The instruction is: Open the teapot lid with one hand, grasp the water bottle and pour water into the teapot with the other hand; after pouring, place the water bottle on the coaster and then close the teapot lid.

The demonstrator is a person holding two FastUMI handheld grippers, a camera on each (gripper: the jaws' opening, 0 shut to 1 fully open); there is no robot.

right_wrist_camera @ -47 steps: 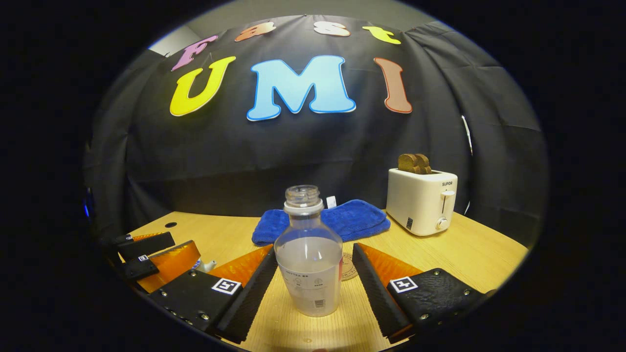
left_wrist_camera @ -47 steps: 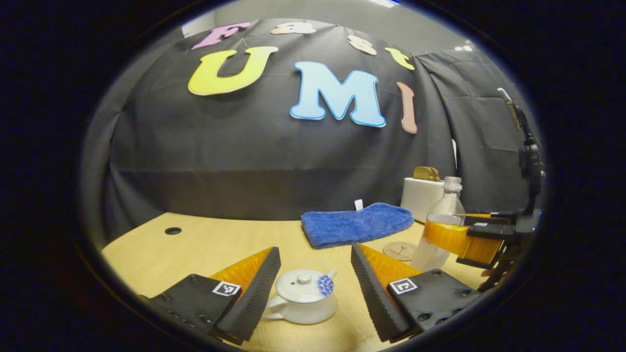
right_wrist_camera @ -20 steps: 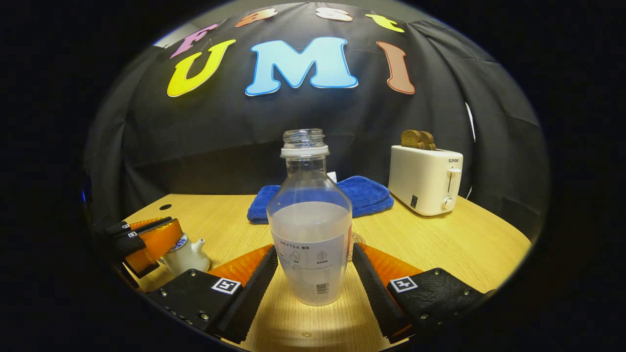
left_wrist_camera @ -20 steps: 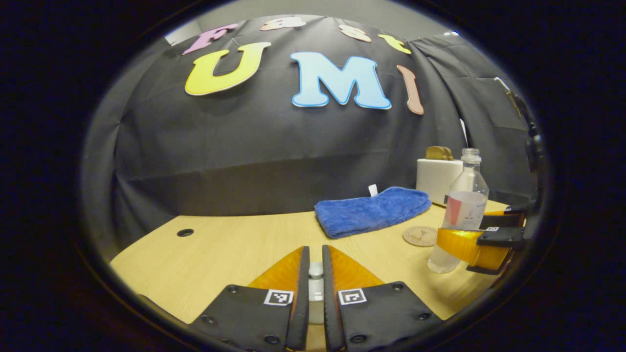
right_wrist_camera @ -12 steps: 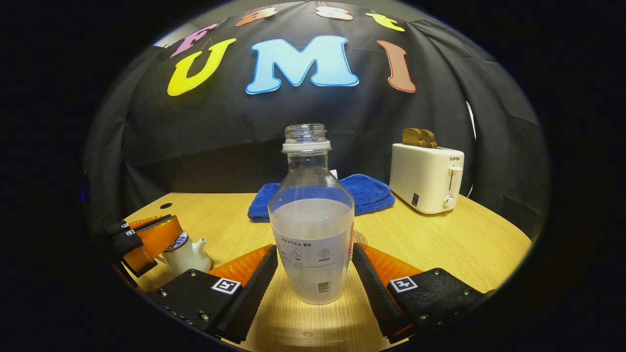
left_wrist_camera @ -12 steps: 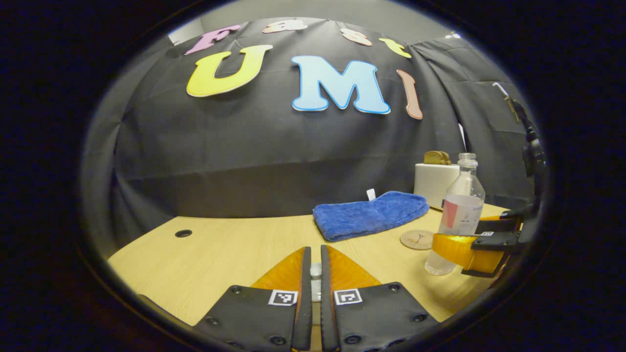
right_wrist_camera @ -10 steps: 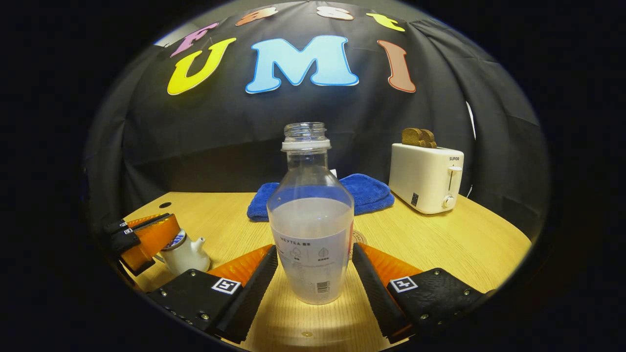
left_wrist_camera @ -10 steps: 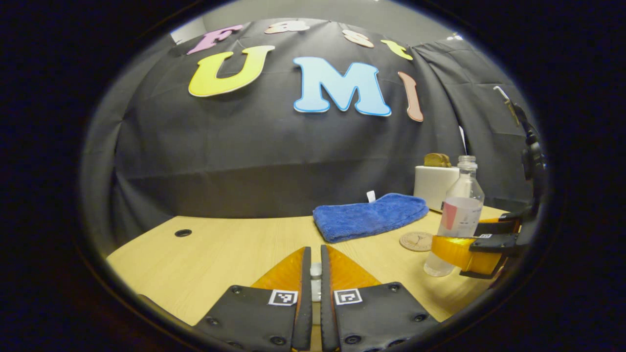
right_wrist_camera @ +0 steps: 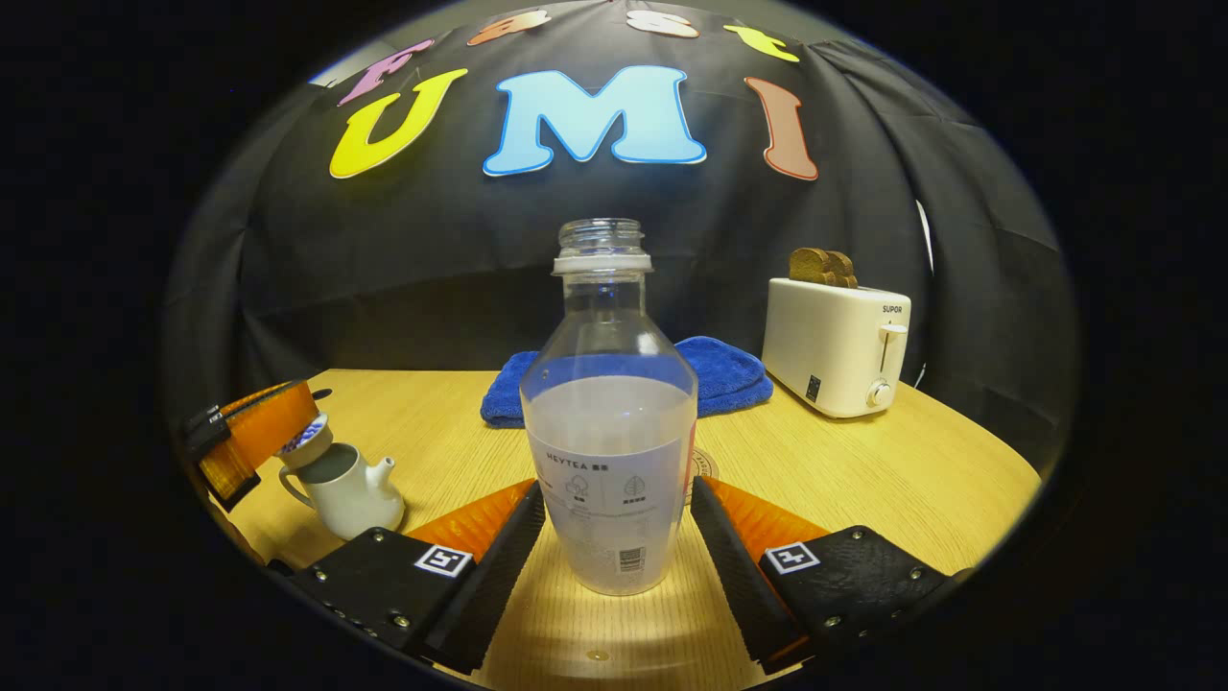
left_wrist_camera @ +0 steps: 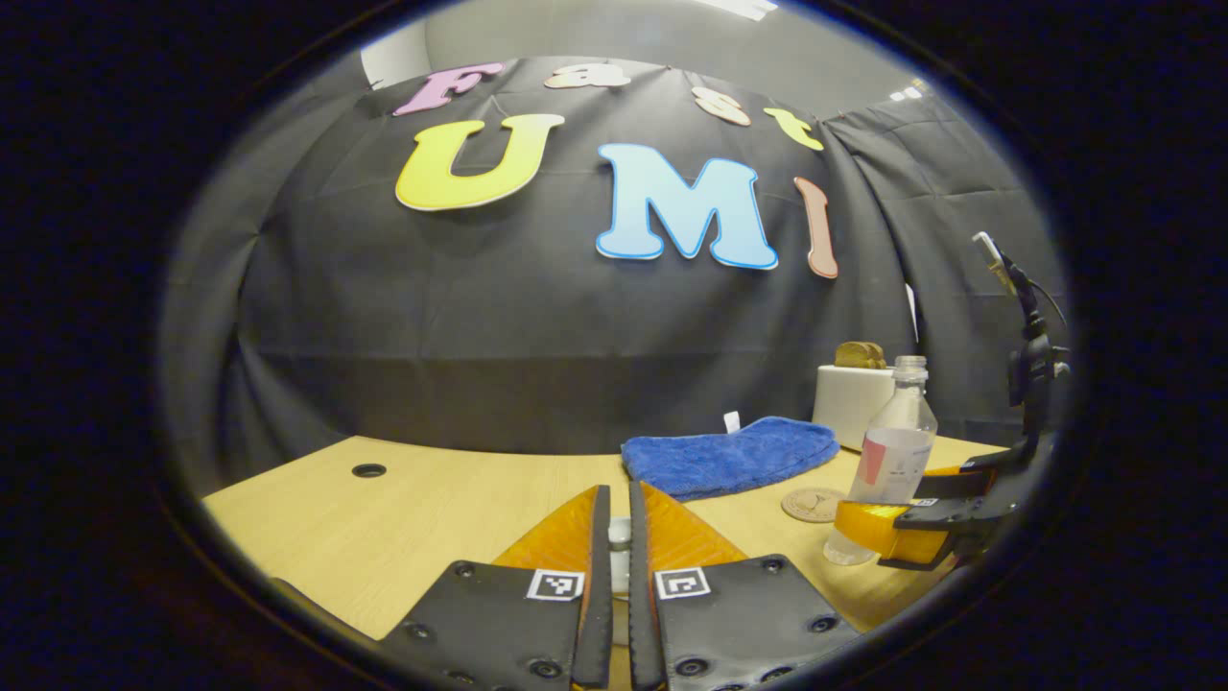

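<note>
Since lid [right_wrist_camera: 305, 438] rose off teapot [right_wrist_camera: 343, 494], bottle [right_wrist_camera: 611, 422] unmoved.

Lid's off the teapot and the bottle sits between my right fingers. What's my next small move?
Probably close the right gripper on the bottle: its fingers flank it without touching, and the left gripper holds the lid above the open teapot.

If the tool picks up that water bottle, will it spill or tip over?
The water bottle has no cap, so tilting it would likely spill. It looks about half full, so probably steady while upright. Its clear plastic may feel slippery or squashy between the right tool's open fingers.
</note>
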